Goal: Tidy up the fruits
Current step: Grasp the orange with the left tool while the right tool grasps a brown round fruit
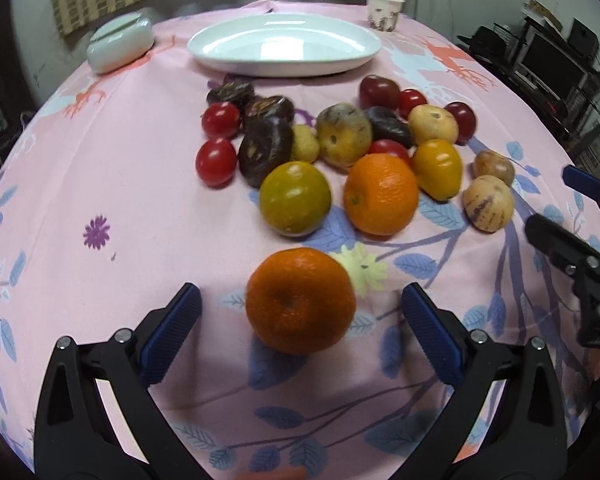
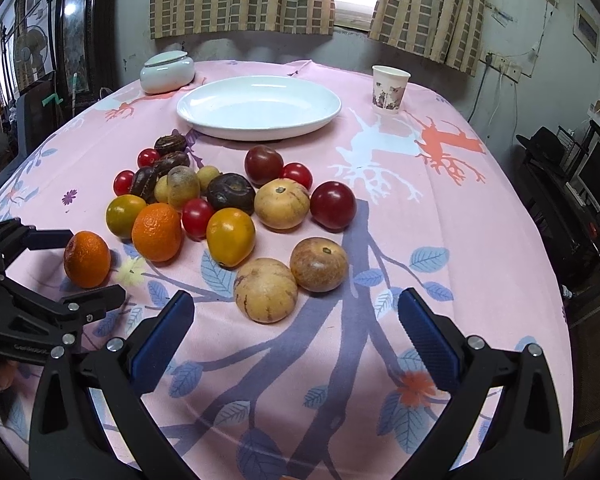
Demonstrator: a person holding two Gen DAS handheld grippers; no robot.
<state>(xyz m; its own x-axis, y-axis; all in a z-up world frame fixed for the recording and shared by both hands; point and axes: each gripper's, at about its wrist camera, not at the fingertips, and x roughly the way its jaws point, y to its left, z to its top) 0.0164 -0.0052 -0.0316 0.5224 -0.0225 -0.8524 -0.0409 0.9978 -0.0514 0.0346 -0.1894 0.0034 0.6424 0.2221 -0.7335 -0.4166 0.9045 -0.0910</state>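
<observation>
— Left wrist view, report.
— Left gripper (image 1: 300, 300) has its fingers (image 1: 172, 332) spread wide, grasping nothing. A lone orange (image 1: 300, 300) sits on the tabletop (image 1: 120, 200) between them at lower centre, touching neither. The fruit pile (image 1: 340, 148) lies at mid-frame, and the white plate (image 1: 284, 46), bare, is at top centre. The right gripper (image 1: 572, 216) enters at the right edge.
— Right wrist view?
— Right gripper (image 2: 296, 320) also has its fingers (image 2: 424, 332) released and parted, at the bottom of the frame. Two pale striped fruits (image 2: 266, 290) lie just beyond the tips, touching each other. The pile is at centre left, the plate at upper centre, and a paper cup (image 2: 390, 89) at upper right. The left gripper (image 2: 88, 260), at left, flanks the orange (image 2: 87, 259).
</observation>
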